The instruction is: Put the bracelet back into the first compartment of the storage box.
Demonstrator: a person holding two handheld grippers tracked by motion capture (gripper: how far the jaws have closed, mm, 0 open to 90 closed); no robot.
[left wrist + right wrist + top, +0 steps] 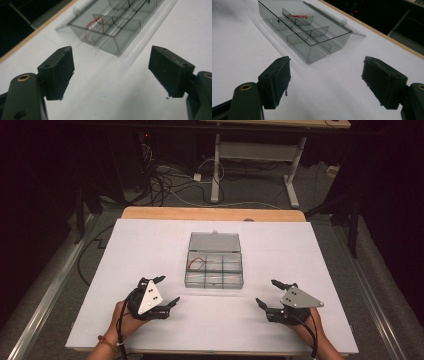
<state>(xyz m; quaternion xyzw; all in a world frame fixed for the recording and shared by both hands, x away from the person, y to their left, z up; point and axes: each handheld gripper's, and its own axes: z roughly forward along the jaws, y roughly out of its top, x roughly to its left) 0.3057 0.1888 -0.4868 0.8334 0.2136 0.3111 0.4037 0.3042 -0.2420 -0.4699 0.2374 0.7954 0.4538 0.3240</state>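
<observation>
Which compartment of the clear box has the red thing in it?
The far-left compartment of the clear box, next to the hinged lid. A thin red wire curls inside it; the other compartments look empty.

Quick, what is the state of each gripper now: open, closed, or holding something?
Left gripper: open, jaws wide apart, holding nothing.
Right gripper: open, jaws wide apart, holding nothing.
Both rest short of the clear box.

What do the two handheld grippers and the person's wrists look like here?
Left gripper and right gripper are black, each topped by a grey three-cornered plate with small dark holes and trailing a black cable. Jaw pads are dark blocks; brass-coloured rivets sit behind them. A beaded bracelet circles the left wrist.
</observation>
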